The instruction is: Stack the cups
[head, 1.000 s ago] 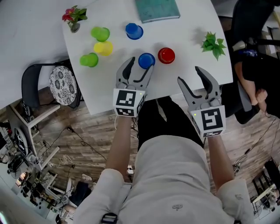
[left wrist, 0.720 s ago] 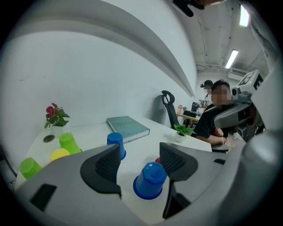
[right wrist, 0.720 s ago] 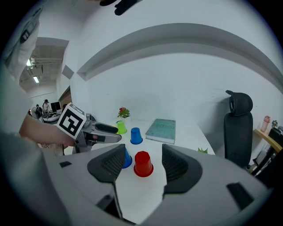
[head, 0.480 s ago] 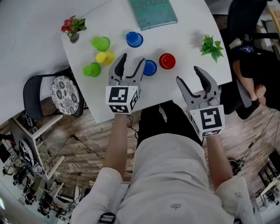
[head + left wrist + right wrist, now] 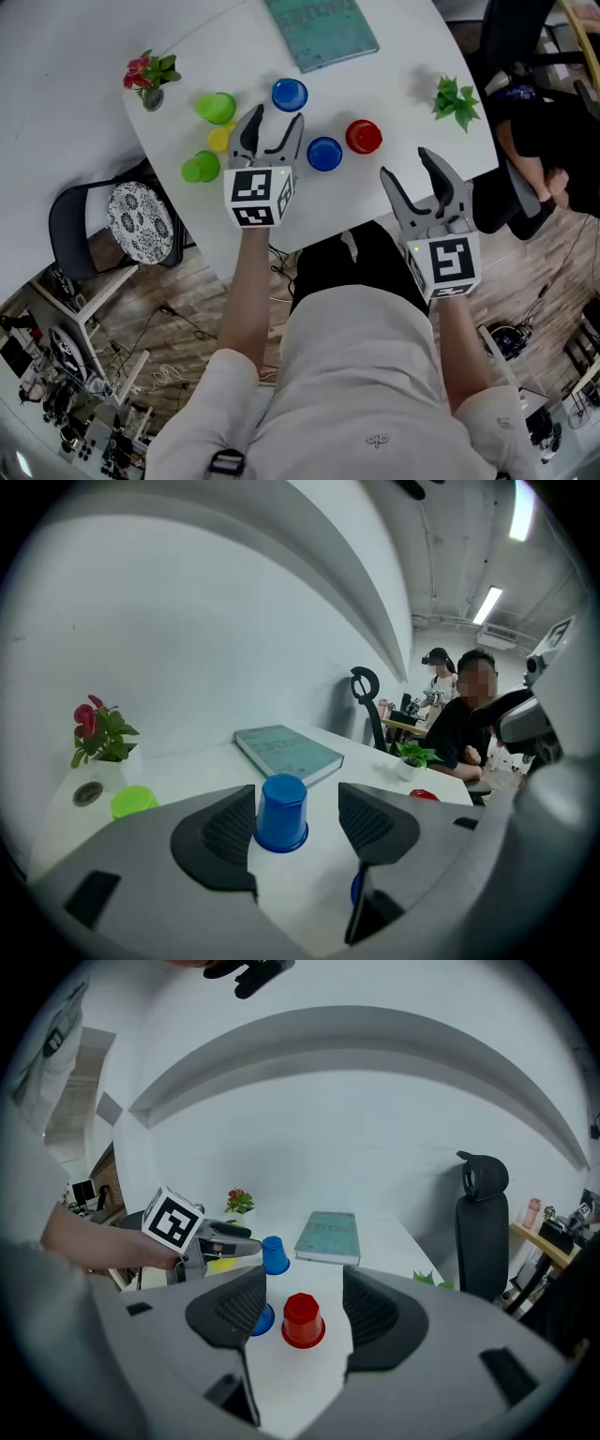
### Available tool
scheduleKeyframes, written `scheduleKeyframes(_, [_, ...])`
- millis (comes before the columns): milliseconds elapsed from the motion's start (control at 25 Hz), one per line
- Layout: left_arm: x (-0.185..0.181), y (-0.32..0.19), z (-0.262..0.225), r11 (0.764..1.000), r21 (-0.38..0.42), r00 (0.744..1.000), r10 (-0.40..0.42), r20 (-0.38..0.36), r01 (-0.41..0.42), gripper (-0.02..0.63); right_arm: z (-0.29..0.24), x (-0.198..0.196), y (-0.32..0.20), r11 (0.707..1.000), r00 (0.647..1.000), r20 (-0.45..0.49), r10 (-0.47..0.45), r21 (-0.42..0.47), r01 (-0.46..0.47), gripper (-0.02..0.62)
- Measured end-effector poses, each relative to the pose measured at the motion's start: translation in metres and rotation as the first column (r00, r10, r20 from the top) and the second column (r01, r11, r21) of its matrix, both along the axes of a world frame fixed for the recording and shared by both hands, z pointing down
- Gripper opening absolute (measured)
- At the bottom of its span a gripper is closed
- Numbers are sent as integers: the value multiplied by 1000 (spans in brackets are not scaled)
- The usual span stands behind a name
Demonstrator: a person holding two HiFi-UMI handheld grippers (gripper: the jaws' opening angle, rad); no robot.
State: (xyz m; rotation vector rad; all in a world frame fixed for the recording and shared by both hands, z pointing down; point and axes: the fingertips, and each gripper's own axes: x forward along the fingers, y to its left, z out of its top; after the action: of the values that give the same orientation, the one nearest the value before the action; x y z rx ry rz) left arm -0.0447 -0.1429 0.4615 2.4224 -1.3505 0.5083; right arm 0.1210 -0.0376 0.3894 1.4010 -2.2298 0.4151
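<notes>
Six cups are spread out, none stacked, on the white table (image 5: 412,56). The far blue cup (image 5: 289,94) stands upside down near a teal book (image 5: 321,30). In my left gripper view it shows framed between the jaws, just ahead of them and untouched. My left hand-held gripper (image 5: 274,127) hovers over the table, jaws wide apart with nothing in them. The near blue cup (image 5: 324,153) is just to the right of that gripper. The red cup (image 5: 364,137) stands beside that cup, not touching it, and is also upside down.

To the left are a green cup (image 5: 216,108), a yellow cup (image 5: 220,139) partly hidden by the gripper, and a second green cup (image 5: 200,168). My right hand-held gripper (image 5: 412,173) is at the table's near edge, jaws wide and empty, pointing at the red cup from well back. A vase of flowers (image 5: 148,80) stands at the left corner and a small green plant (image 5: 456,98) at the right.
</notes>
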Motion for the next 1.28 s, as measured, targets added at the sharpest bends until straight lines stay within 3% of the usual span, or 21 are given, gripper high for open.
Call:
scheduleKeyframes(440, [8, -19, 25, 999, -23, 999, 47, 20, -47, 270, 9, 3, 9, 992, 992, 17, 123, -23, -123, 258])
scheduleKeyframes(800, [12, -29, 40, 997, -27, 997, 70, 44, -69, 262, 10, 3, 17, 984, 984, 8, 179, -25, -178, 249])
scheduleKeyframes(960, [10, -33, 41, 999, -15, 997, 48, 56, -47, 216, 9, 4, 19, 981, 981, 6, 193, -22, -193, 244])
scheduleKeyframes(1280, [6, -32, 32, 999, 10, 997, 37, 62, -38, 212, 6, 3, 26, 979, 979, 11, 203, -14, -203, 244])
